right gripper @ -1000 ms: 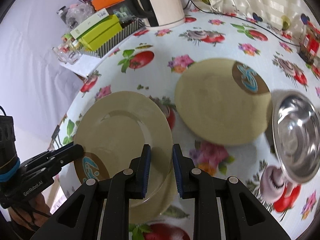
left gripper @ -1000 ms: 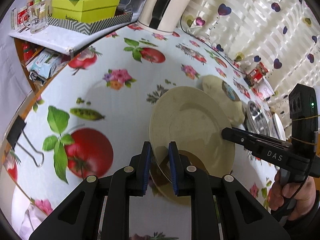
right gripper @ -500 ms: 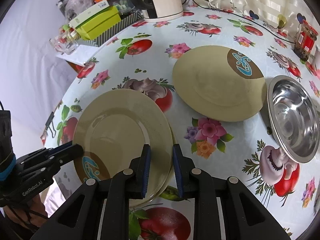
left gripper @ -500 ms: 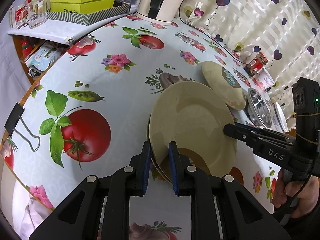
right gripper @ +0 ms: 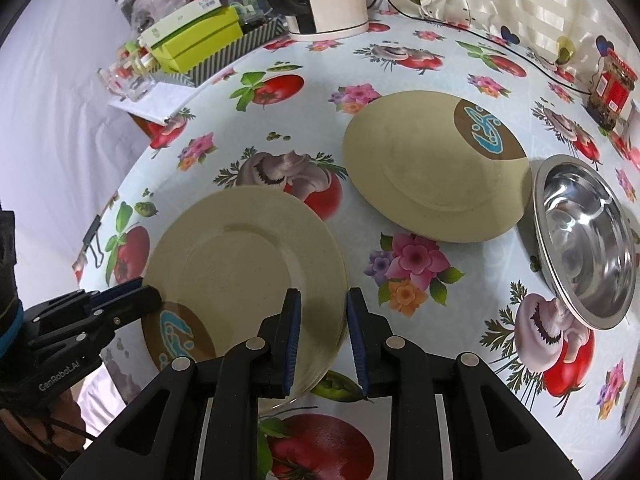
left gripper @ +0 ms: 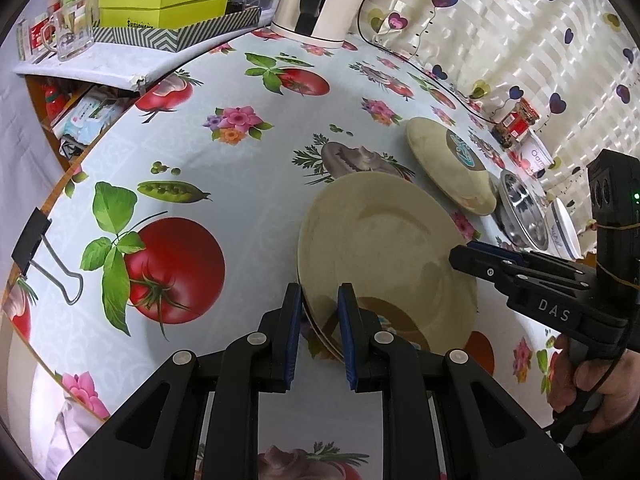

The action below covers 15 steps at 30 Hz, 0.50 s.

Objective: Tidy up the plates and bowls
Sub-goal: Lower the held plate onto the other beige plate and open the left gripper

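Left wrist view: "DAS" is showing in white on the body of the right tool [left gripper: 456, 254], which is reaching in from the right, its tips lying at the far rim of the stacked plates [left gripper: 384, 256]. The left tool [left gripper: 319, 320] is sitting with its blue pads on either side of the stack's near rim, slightly parted; whether they are pinching it I cannot tell. A green box [left gripper: 166, 4] with partly legible print is standing on a shelf at the back, beside a white kettle [left gripper: 320, 0]. A binder clip [left gripper: 44, 256] is lying at the surface's [left gripper: 248, 184] left edge.

Right wrist view: "GenRobot.AI" is reading along the left tool's body. The right tool's [right gripper: 324, 334] pads are standing apart, straddling the stack's near right rim without clearly touching it. The top plate is lying flat, face up, its brown patch with a blue emblem [right gripper: 174, 330] pointing toward the left tool. A second plate [right gripper: 432, 168] is lying apart, patch at its far right, just beside a steel bowl [right gripper: 584, 236].
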{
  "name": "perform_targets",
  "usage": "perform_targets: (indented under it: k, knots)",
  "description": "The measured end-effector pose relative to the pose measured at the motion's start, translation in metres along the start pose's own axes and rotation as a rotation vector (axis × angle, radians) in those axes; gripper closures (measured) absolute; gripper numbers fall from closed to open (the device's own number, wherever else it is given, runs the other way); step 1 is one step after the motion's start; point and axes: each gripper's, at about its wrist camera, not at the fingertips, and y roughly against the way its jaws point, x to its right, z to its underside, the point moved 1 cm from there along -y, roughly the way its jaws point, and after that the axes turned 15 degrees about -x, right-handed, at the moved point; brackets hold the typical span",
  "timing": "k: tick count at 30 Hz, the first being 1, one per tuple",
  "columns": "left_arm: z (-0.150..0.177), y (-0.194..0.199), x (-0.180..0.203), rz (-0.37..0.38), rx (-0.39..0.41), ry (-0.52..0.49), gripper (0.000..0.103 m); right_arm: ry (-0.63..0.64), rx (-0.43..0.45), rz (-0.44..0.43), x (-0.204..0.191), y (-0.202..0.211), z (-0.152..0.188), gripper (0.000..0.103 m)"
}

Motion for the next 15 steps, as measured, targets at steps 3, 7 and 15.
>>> perform_targets:
  k: [3,7,15]
  knots:
    - [-0.0005,0.0019,-0.0013,0.004,0.005,-0.001,0.085,0.005,0.004,0.0,-0.0006,0.0004,0.0004,0.077]
    - [-0.0034,0.0051,-0.0039,0.004,0.017,-0.003,0.085,-0.001,0.017,-0.016,0.0015,0.0032,0.0023,0.077]
    - [-0.0051,0.002,-0.0032,0.003,0.005,-0.005,0.085,0.001,0.035,-0.03,0.0019,0.0069,0.0059,0.077]
